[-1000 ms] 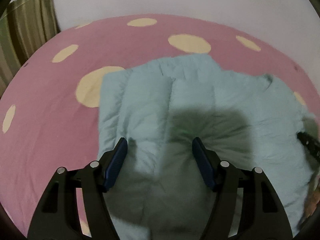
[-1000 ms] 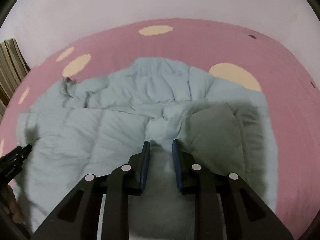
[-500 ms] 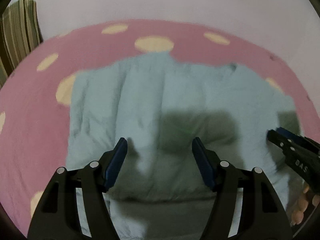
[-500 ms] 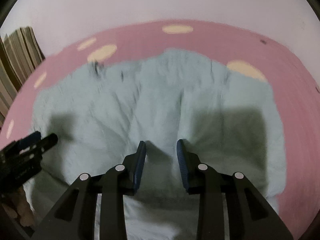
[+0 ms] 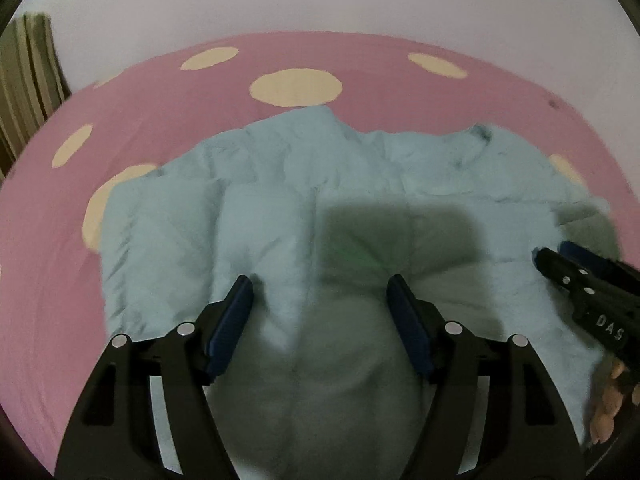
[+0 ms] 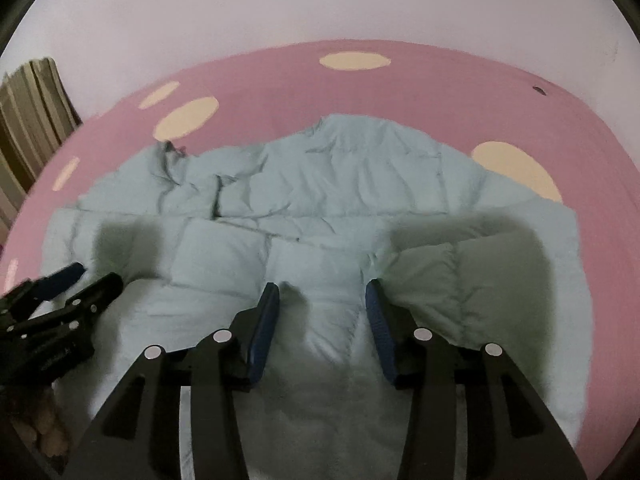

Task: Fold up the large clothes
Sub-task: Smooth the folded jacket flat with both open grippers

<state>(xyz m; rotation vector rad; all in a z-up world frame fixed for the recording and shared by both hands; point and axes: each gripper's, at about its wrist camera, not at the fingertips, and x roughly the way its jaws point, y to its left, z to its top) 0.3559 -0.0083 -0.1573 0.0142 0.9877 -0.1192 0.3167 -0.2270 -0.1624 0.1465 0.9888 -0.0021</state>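
Since a second ago my right gripper (image 6: pixel 322 308) has released its pinch and now gapes wide over the pale blue quilted puffer jacket (image 5: pixel 304 208), spread on the pink cream-dotted bedsheet (image 5: pixel 160 92); my left gripper (image 5: pixel 320 300) hangs unclenched, nearer left.

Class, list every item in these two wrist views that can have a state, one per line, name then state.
Left gripper: open, nothing between its fingers.
Right gripper: open, holding nothing.
Light blue padded jacket: lying on the bedspread, partly folded, wrinkled along its far edge.
Pink spotted bedspread: spread flat under the jacket.
Striped curtain: hanging at the left.
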